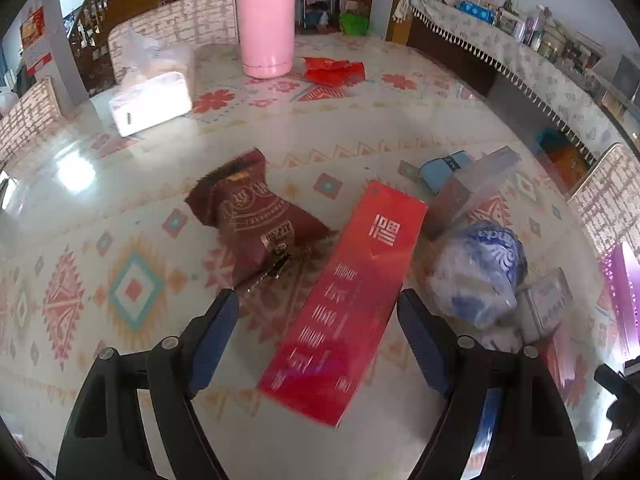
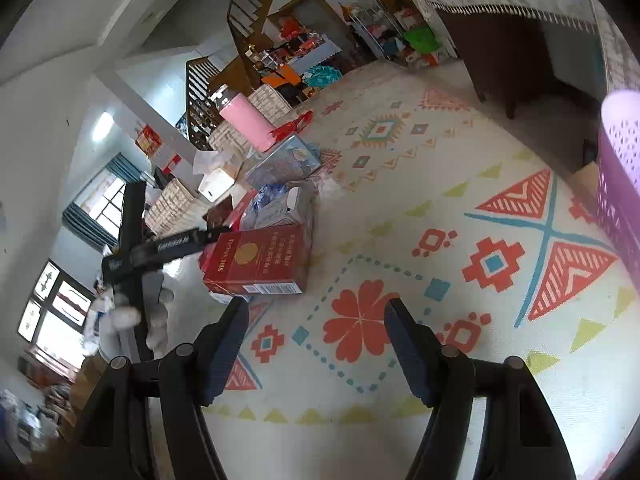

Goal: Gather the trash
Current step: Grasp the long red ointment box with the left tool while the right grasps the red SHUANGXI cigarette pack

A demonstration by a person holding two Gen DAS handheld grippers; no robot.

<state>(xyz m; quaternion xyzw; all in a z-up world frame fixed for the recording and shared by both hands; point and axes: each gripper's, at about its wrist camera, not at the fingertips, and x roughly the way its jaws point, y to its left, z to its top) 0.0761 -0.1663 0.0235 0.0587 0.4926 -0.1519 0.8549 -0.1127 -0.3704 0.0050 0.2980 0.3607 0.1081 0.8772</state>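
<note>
Left wrist view: left gripper (image 1: 318, 300) angled steeply down at the patterned table (image 1: 360, 128), fingers spread wide, nothing clamped. Long red packet (image 1: 348, 300) lies flat in the gap between the fingers without touching either pad; its near end runs back toward the gripper body. Brown snack bag (image 1: 248, 216) sits just past the left finger, touching the red packet's edge. Crumpled blue-white wrapper (image 1: 480, 272) is just beyond the right finger, with a clear plastic box (image 1: 468, 188) behind it. Further back: pink tumbler (image 1: 266, 20), tissue pack (image 1: 152, 88), red scrap (image 1: 334, 70).

Right wrist view: right gripper (image 2: 316, 312) tilted down less steeply, fingers apart, empty, only bare tablecloth between them. Red cigarette box (image 2: 260, 260) stands just ahead of the left finger, not between the pads. Only this view shows the lilac perforated basket (image 2: 620, 168) at the right edge, clear of the trash pile, and the other black gripper reaching in from the left over the pile. The brown bag is mostly hidden here.
</note>
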